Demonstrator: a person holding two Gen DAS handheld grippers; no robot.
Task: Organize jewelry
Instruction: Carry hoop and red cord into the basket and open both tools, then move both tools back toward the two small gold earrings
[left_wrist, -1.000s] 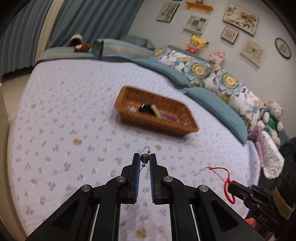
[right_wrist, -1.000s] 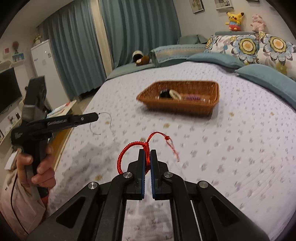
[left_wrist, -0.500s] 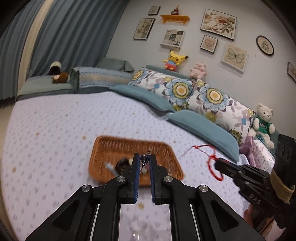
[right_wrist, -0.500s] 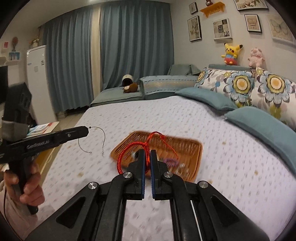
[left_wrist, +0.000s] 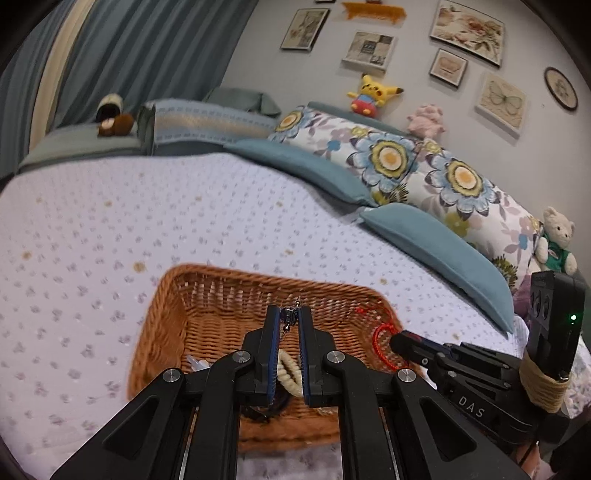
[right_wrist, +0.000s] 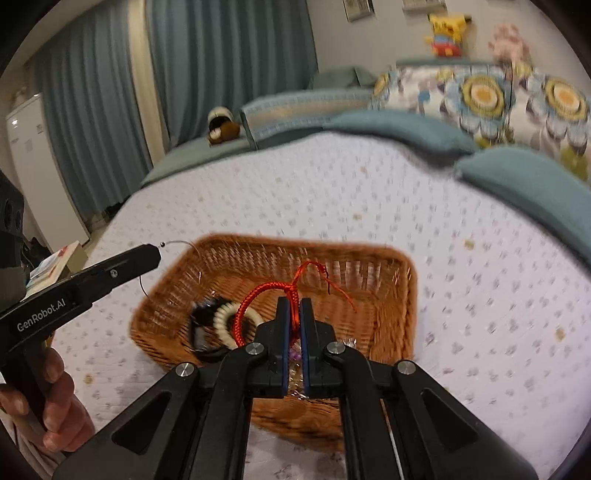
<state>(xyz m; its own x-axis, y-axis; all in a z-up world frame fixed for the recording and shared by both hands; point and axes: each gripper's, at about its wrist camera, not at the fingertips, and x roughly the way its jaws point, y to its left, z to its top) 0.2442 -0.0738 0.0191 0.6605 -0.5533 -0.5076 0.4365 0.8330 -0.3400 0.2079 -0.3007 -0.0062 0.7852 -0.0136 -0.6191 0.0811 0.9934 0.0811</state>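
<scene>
Left gripper (left_wrist: 289, 318): clamped on thin wire bracelet (right_wrist: 173, 243) — above basket (left_wrist: 221, 291).
Right gripper (right_wrist: 294, 314): clamped on red cord bracelet (right_wrist: 266, 291) — over basket, 12 o'clock.

Both grippers closed, tilted downward, side by side

The left gripper (left_wrist: 288, 316) has its jaws pinched on a thin wire bracelet (right_wrist: 177, 246), with the person's hand (right_wrist: 55, 410) wrapped round its grip at near left in the right wrist view. The right gripper (right_wrist: 294, 301) is clamped on a red cord bracelet (right_wrist: 258, 295), just right of the left one.
</scene>
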